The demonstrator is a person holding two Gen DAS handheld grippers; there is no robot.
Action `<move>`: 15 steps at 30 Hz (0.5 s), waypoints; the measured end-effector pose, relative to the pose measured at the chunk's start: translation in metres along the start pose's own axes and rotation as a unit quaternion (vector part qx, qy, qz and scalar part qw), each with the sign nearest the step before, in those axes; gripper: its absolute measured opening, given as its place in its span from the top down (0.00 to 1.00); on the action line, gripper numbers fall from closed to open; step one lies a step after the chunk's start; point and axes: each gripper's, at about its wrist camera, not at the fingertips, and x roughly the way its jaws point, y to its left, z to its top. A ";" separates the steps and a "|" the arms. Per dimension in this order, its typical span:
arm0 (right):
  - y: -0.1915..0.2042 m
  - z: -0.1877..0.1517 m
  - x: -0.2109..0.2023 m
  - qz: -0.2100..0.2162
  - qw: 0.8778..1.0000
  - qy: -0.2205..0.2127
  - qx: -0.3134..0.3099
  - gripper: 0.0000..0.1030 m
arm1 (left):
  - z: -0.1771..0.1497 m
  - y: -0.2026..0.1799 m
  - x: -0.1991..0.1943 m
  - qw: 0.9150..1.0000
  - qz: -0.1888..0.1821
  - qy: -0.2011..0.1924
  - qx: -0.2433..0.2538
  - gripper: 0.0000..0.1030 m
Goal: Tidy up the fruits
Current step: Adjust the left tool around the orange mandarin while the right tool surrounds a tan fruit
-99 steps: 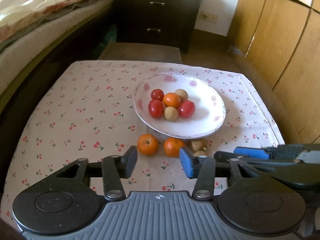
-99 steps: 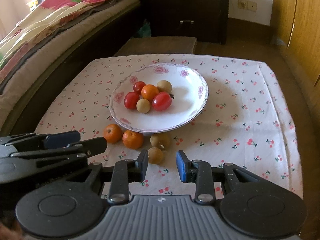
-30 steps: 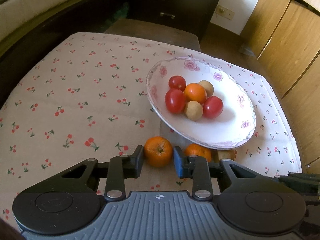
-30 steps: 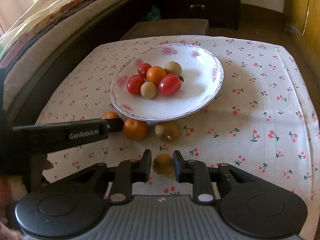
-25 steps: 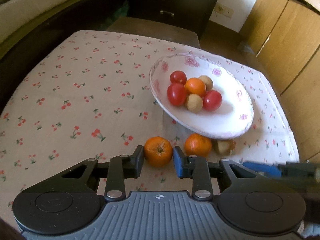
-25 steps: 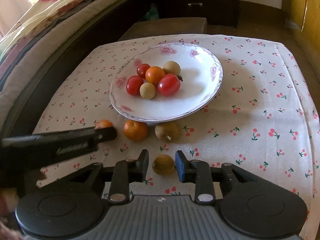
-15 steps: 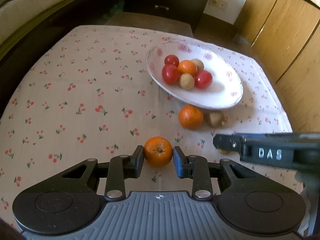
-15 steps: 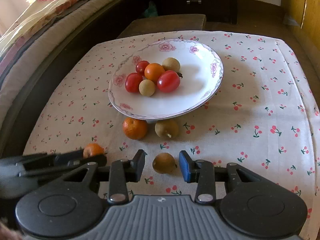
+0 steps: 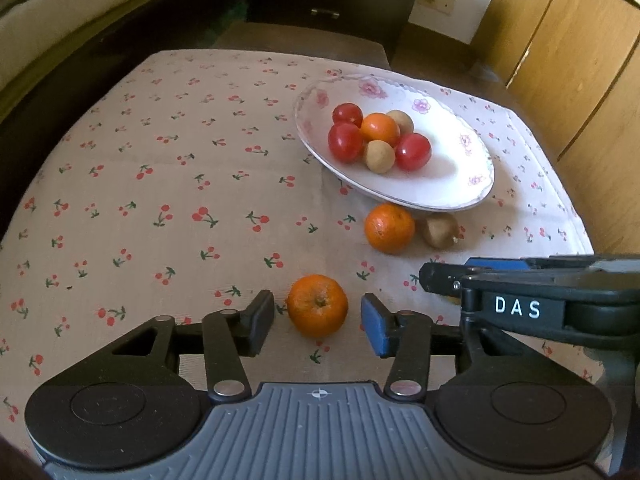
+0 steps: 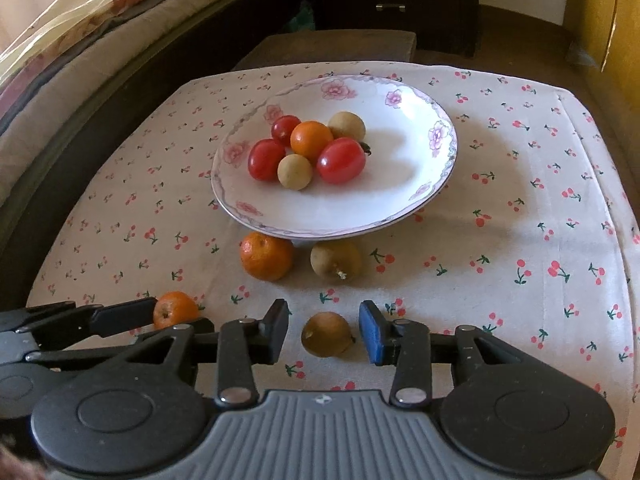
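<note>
Left wrist view shows the left gripper (image 9: 318, 322) with its fingers apart, an orange (image 9: 317, 305) sitting on the cloth between them and touching neither pad. Right wrist view shows the right gripper (image 10: 324, 332) in the same posture, fingers apart around a small brown fruit (image 10: 326, 333) that rests on the counter (image 10: 520, 208). Neither fruit is held. A second orange (image 10: 266, 255) and another brown fruit (image 10: 336, 261) lie just beside the near edge of the plate (image 10: 400, 216), which already holds three tomatoes, an orange and two pale round fruits.

The two grippers sit close side by side, so a careless move of either could knock the other, or nudge a loose fruit. Both fruits are round and free on a smooth cloth; I judge that a finger brushing one before the other closes would roll it out of reach, possibly toward the near edge of the counter. The plate looks tilted on its foot, with the pair of fruits tucked partly under its rim, so a bump there might rock it and spill what it holds.
</note>
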 end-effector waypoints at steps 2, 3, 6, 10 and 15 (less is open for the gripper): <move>0.001 -0.001 0.000 0.001 1.000 -0.002 -0.004 0.56 | 0.002 0.004 0.000 1.000 0.001 -0.002 -0.013 0.40; 0.001 -0.001 0.001 0.001 1.000 -0.004 -0.004 0.54 | 0.002 0.006 0.000 1.000 0.006 -0.002 -0.020 0.38; 0.001 -0.002 0.000 0.003 1.000 -0.006 -0.001 0.52 | 0.003 0.011 0.000 1.000 0.008 -0.003 -0.028 0.37; 0.002 -0.004 0.000 0.000 1.000 -0.008 -0.007 0.51 | 0.002 0.009 0.000 1.000 0.012 -0.003 -0.023 0.37; 0.006 -0.003 0.001 -0.009 1.000 -0.001 -0.030 0.51 | 0.001 0.006 0.000 1.000 0.020 -0.003 -0.008 0.36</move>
